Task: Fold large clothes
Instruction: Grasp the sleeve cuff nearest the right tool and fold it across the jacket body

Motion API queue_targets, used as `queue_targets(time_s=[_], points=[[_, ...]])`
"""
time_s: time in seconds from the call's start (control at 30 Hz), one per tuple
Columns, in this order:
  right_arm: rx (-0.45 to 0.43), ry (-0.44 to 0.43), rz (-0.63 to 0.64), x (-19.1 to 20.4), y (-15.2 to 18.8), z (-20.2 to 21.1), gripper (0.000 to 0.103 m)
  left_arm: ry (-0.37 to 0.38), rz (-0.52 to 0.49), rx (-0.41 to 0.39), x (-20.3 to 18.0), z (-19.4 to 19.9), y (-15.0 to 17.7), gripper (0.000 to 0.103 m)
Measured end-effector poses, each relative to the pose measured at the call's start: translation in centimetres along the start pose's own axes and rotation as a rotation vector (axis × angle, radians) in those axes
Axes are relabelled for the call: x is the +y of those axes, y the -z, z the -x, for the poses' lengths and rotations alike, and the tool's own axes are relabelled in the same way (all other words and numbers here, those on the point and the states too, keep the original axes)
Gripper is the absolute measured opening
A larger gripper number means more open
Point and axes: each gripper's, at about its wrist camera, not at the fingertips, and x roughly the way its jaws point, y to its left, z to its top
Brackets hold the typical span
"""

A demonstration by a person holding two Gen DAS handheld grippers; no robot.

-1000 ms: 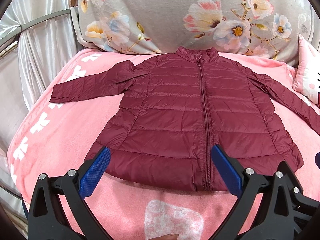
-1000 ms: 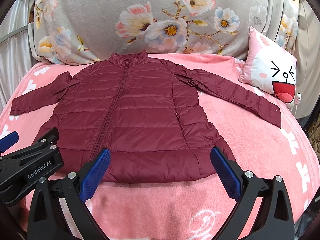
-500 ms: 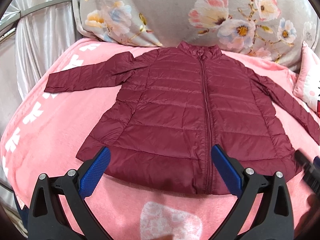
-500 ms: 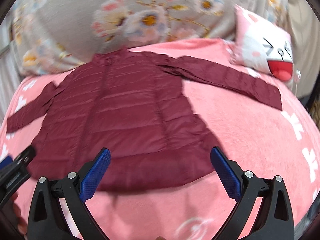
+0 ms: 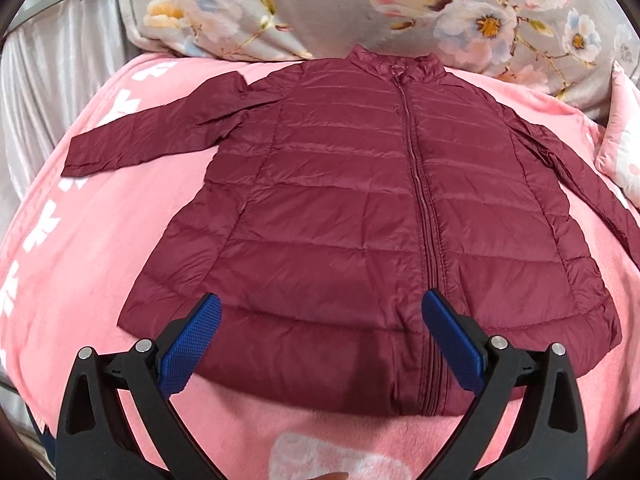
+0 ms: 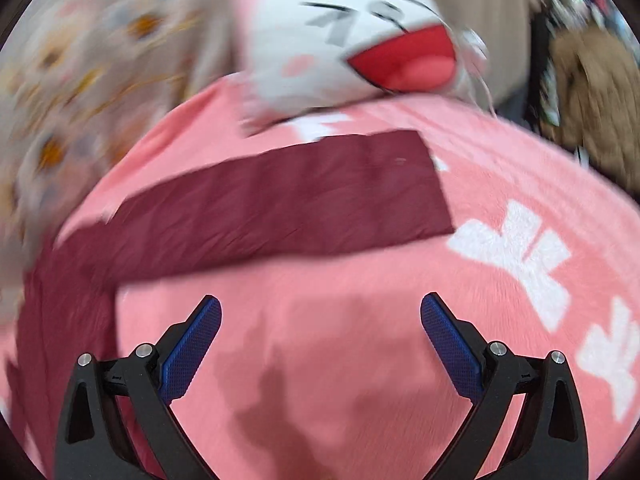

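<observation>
Flat on the pink bed cover (image 5: pixel 92 264), the maroon jacket (image 5: pixel 340 208) lies zipped with its hem just under the wide-spread, empty left tongs (image 5: pixel 321 326), while the right tongs (image 6: pixel 320 328), equally wide and empty, hover near its outstretched sleeve (image 6: pixel 288 204).

Jacket (image 5: pixel 360 208) flat on blanket (image 5: pixel 100 248), frame centre, collar toward top, hem toward bottom. Sleeve (image 5: pixel 152 136) out to upper left. Floral pillow (image 5: pixel 320 0) behind collar. Right view: other sleeve (image 6: pixel 280 204) across centre, cartoon cushion (image 6: pixel 352 40) above it.
</observation>
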Motion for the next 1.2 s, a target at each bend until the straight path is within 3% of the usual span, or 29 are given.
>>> queue_targets(time_s=[0.1,0.23,0.33,0.43,0.53,0.6,0.67,0.7,0.8,0.93,1.07,1.2], points=[[-0.007,-0.005,-0.117,-2.8,-2.1,-2.6,0.098,0.0,-0.019,0.014,-0.5,-0.8,-0.3,0.091],[0.006,-0.003,-0.225,-5.4,-3.7,-5.7,0.092,-0.01,-0.01,0.02,-0.7,-1.7,-0.4,0.089],[-0.01,-0.006,-0.264,-6.3,-4.0,-6.8,0.088,-0.028,-0.017,0.017,-1.0,-2.2,-0.5,0.089],[-0.021,0.015,-0.265,-6.3,-4.4,-7.3,0.077,-0.022,-0.019,0.027,-1.1,-2.7,-0.6,0.089],[-0.028,0.02,-0.268,-6.4,-4.6,-7.6,0.057,-0.008,-0.019,0.063,-1.3,-3.4,-0.6,0.089],[-0.022,-0.011,-0.272,-6.6,-4.5,-7.8,0.026,0.0,-0.031,0.088,-1.5,-3.8,-0.4,0.089],[0.003,-0.076,-0.282,-6.5,-4.6,-8.1,0.01,0.01,-0.039,0.106,-1.6,-4.1,-0.1,0.09],[0.003,-0.083,-0.282,-6.2,-4.6,-8.0,0.009,0.017,-0.04,0.106,-1.6,-4.1,0.0,0.09],[-0.044,-0.112,-0.231,-4.0,-5.3,-6.3,0.008,0.007,-0.046,0.105,-2.0,-3.8,0.5,0.093],[-0.113,-0.212,-0.128,1.2,-6.6,-2.9,0.008,-0.016,-0.044,0.107,-2.1,-3.5,0.6,0.095],[-0.169,-0.35,0.039,9.2,-7.3,1.5,0.008,0.007,0.013,0.1,-1.0,-3.1,0.4,0.094],[-0.18,-0.5,0.208,17.9,-6.1,5.2,0.008,0.011,-0.003,0.048,-0.5,-2.5,-0.1,0.094]])
